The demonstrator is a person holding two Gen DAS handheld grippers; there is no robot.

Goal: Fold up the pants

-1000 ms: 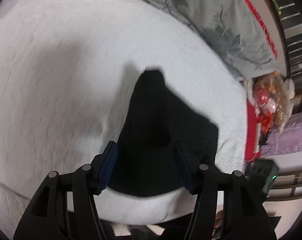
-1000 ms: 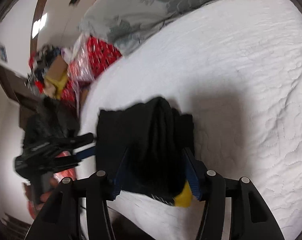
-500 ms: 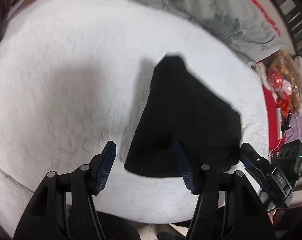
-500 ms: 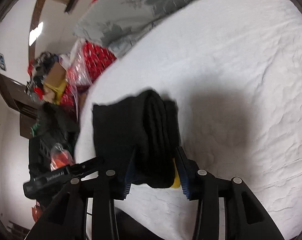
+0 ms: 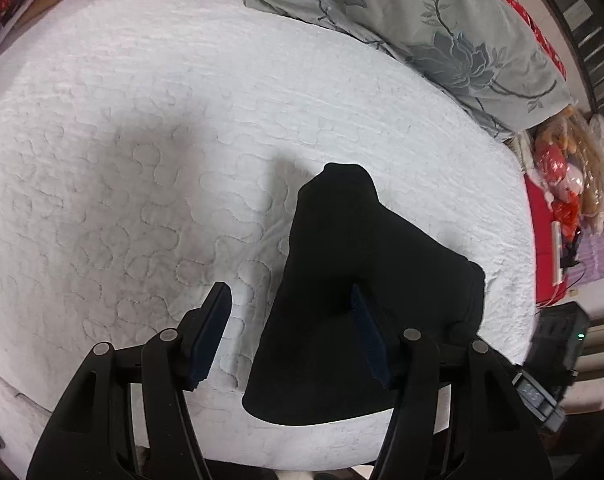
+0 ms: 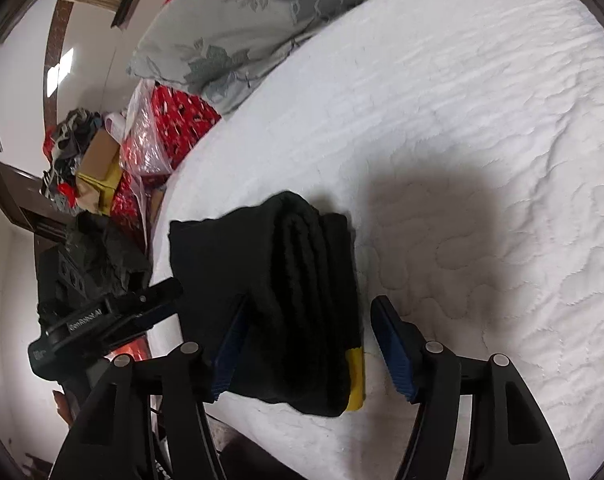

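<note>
Pants (image 6: 286, 304): black, folded, lying on the white bed (image 5: 142, 160).
Right tool (image 6: 306, 344): just opening, released, pants between.
Left tool (image 5: 290, 332): released.

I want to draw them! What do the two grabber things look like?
Both are black plastic. The left gripper and the right gripper each have two angular arms with round silver rivets, and jaws lined with ribbed dark blue pads. White lettering runs along the left one's side, seen from the right camera. No hands or sleeves show.
</note>
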